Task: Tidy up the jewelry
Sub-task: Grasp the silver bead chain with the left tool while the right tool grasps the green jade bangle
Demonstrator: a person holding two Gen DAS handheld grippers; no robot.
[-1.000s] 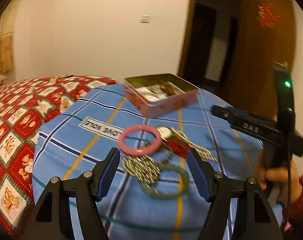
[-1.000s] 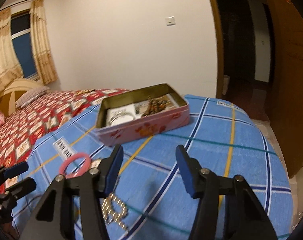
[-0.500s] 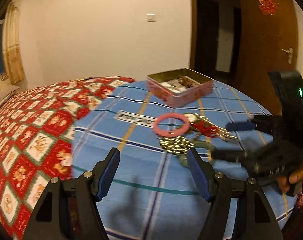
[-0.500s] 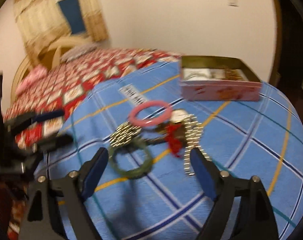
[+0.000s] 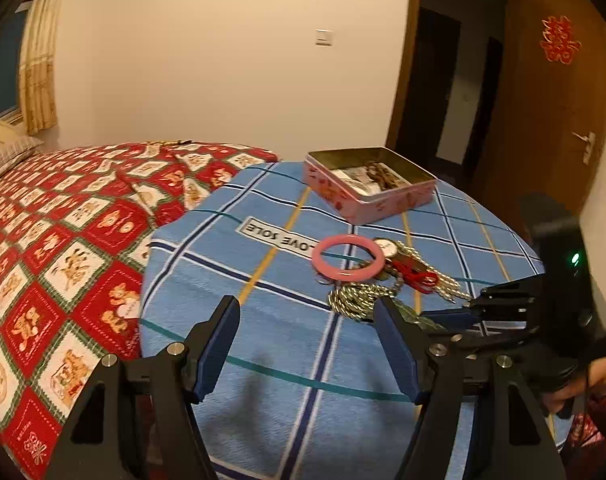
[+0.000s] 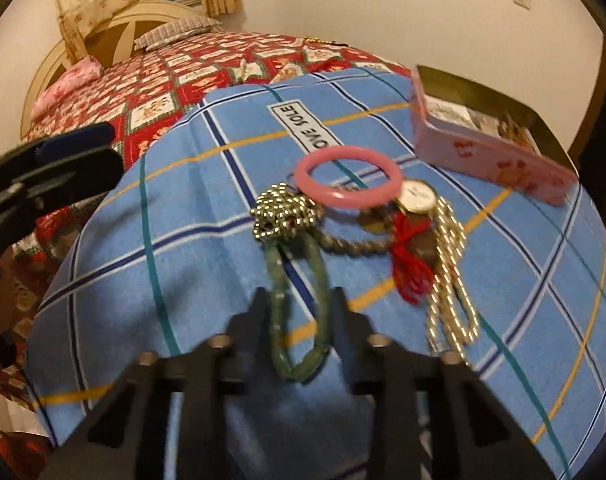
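- The right gripper [image 6: 299, 300] has dropped onto the jewelry pile, its fingers now closed round the green bangle [image 6: 301, 304] on the blue cloth [image 6: 183, 240].
- The left gripper [image 5: 309, 344] stays spread wide, holding nothing.

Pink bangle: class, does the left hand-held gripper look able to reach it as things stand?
Probably yes. The left hand-held gripper is open, and only bare blue cloth lies between it and the pink bangle.

A blue plaid cloth [image 5: 287, 320] covers the worktop. At ten o'clock lies a bed with a red patchwork quilt [image 5: 63, 216]; a wooden door [image 5: 543, 128] stands at two o'clock.
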